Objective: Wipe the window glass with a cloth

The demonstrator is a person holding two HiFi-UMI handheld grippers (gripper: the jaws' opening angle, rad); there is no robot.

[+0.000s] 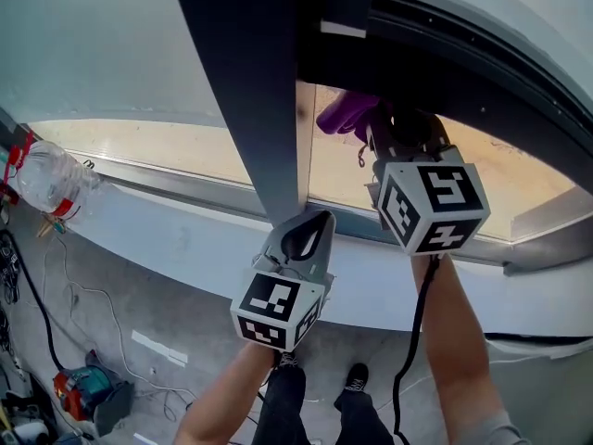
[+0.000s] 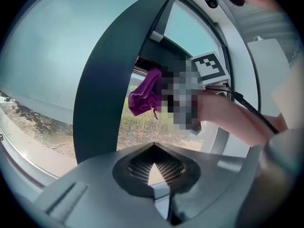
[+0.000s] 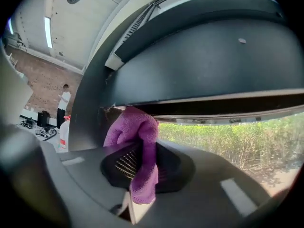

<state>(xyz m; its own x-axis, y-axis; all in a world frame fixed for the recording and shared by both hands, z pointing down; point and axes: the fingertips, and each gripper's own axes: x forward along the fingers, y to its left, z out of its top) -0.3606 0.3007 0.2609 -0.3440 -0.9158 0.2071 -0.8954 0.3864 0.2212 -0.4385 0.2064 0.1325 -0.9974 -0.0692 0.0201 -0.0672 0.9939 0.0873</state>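
1. Gripping a bunched purple cloth (image 1: 345,111), the right claw (image 1: 373,130) reaches to 12 o'clock in the head view, against the dark window frame (image 1: 250,91) and above the glass (image 1: 408,170). The left claw (image 1: 320,219), pinched shut and empty, sits at centre beside the frame. A plastic bottle (image 1: 46,179) lies at 9 o'clock.
2. Left gripper view: the left claw (image 2: 153,146) closes on nothing at 6 o'clock, with the purple cloth (image 2: 145,94) at centre, just right of the window frame (image 2: 109,80).
3. Right gripper view: the right claw (image 3: 142,148) clamps the purple cloth (image 3: 135,127) at 6 o'clock, under the window frame (image 3: 204,65). Green shrubs (image 3: 237,146) show at 3 o'clock.
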